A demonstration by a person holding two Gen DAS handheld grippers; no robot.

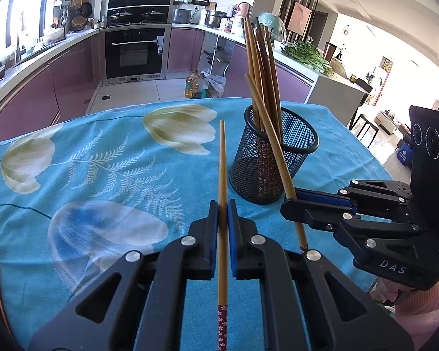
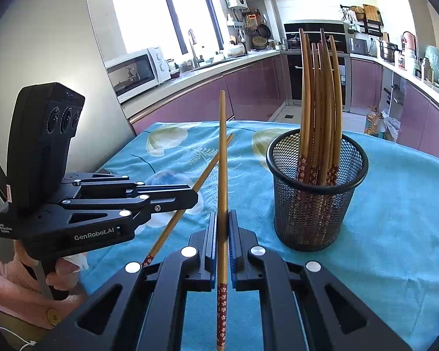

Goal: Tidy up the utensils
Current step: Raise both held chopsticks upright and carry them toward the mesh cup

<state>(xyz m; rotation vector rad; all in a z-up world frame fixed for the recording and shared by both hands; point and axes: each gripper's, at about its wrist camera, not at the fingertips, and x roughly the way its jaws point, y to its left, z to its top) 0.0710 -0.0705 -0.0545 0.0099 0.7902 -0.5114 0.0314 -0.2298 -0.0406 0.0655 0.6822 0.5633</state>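
Observation:
A black mesh cup [image 1: 273, 158] stands on the blue flowered tablecloth [image 1: 102, 161] and holds several bamboo chopsticks [image 1: 262, 64]. My left gripper [image 1: 222, 204] is shut on one chopstick [image 1: 222, 175] that points forward, left of the cup. My right gripper [image 1: 291, 200] comes in from the right, shut on another chopstick [image 1: 273, 146] that slants up across the cup's front. In the right wrist view my right gripper [image 2: 222, 216] holds its chopstick [image 2: 223, 161] upright, left of the cup [image 2: 317, 187]. The left gripper [image 2: 190, 197] with its chopstick [image 2: 207, 169] is at the left.
The table sits in a kitchen. Purple cabinets [image 1: 70, 73] and an oven [image 1: 135, 52] stand beyond the far edge. Oil bottles [image 1: 194, 84] stand on the floor behind the table. A microwave [image 2: 134, 71] is on the counter at left.

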